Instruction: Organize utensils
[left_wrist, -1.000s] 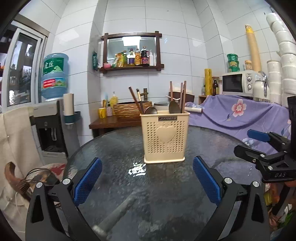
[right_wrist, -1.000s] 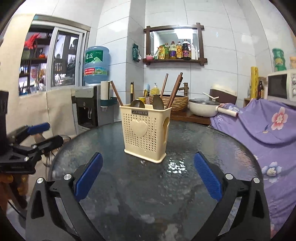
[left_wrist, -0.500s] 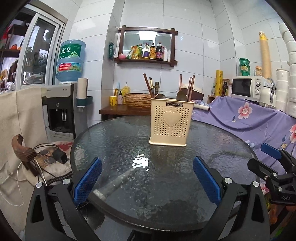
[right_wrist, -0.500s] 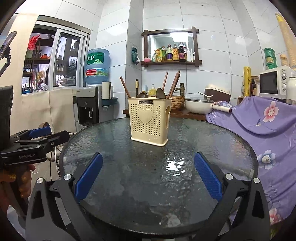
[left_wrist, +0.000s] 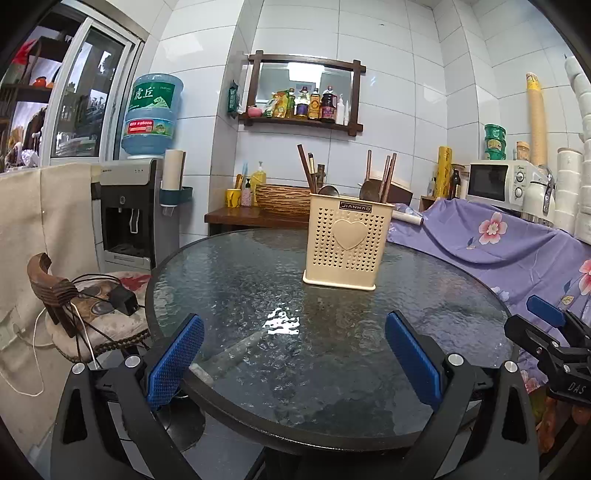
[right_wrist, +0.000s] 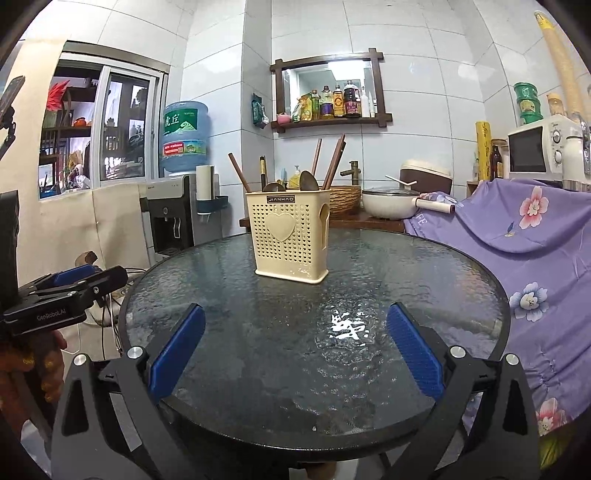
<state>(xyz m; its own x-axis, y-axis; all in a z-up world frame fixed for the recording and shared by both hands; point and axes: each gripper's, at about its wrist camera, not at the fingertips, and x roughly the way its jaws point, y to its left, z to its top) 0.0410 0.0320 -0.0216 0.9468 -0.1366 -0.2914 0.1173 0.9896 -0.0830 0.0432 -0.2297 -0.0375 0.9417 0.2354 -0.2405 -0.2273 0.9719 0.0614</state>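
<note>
A cream perforated utensil holder (left_wrist: 345, 242) (right_wrist: 290, 236) with a heart on its front stands upright on the round glass table (left_wrist: 258, 295) (right_wrist: 424, 266). Brown chopsticks (left_wrist: 305, 166) (right_wrist: 334, 162) and dark spoons (left_wrist: 367, 190) (right_wrist: 306, 181) stick out of its top. My left gripper (left_wrist: 293, 356) hangs open over the table's near edge, well short of the holder, with nothing between its blue pads. My right gripper (right_wrist: 295, 352) is open too, empty, at the near edge. Each gripper shows at the side of the other's view.
A cushioned wooden chair (left_wrist: 92, 314) with cables stands left of the table. A water dispenser (left_wrist: 129, 214) is behind it. Purple flowered cloth (left_wrist: 498, 240) covers furniture on the right. A wooden counter (right_wrist: 369, 221) with a pot and basket lies behind the table.
Both grippers have drawn back from the holder toward the near table edge, so the holder looks smaller and the whole table top shows. Both stay open and empty.
</note>
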